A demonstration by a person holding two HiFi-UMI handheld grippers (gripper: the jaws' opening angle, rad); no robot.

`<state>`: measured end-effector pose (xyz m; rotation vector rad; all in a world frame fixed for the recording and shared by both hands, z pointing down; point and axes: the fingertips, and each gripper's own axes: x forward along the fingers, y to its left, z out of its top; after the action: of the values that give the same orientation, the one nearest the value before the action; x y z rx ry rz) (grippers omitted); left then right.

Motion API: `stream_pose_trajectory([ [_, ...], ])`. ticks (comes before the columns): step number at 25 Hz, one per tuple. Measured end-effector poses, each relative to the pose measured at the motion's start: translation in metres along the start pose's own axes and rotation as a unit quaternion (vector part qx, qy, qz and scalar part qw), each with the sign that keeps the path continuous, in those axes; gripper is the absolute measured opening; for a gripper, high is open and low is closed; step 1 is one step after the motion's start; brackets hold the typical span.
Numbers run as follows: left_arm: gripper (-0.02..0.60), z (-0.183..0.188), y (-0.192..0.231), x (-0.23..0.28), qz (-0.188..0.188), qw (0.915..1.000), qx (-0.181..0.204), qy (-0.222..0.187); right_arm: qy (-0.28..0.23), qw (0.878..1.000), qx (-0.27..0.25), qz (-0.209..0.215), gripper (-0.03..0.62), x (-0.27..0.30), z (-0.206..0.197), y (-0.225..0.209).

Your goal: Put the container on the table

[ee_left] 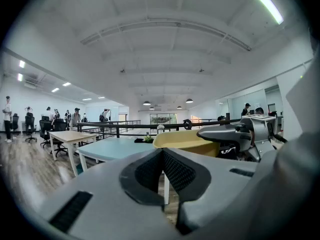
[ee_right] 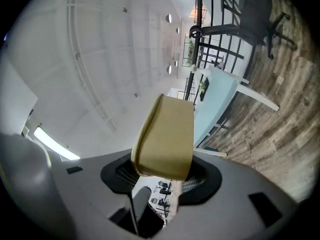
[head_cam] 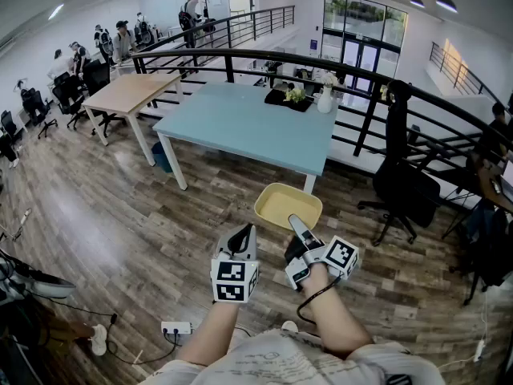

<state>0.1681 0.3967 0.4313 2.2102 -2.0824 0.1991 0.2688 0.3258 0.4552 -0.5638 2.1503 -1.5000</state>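
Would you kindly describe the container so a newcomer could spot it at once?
Start at the big light-blue table standing on the wooden floor. Just short of its near corner, held in the air by the right tool, is the container. It is the only pale yellow, shallow, round-cornered tub in sight.

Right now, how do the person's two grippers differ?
The right gripper is clamped on the rim of the yellow container; the left gripper holds nothing. The left gripper's jaws are shut together, while the right gripper's are kept apart by the container's wall. The left gripper sits level; the right gripper is rolled sideways. Both point toward the blue table.
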Motion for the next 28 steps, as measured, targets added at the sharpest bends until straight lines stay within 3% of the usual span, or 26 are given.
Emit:
stream_pose_trajectory([
  [20, 0.006, 0.003, -0.03, 0.06, 0.019, 0.9998, 0.008, 0.008, 0.022, 1.0, 0.006, 0.005, 0.206, 0.003, 0.055, -0.029],
  [28, 0.006, 0.023, -0.044, 0.098, 0.042, 0.9989, 0.006, -0.022, 0.027, 1.0, 0.016, -0.004, 0.206, 0.008, 0.098, -0.051],
])
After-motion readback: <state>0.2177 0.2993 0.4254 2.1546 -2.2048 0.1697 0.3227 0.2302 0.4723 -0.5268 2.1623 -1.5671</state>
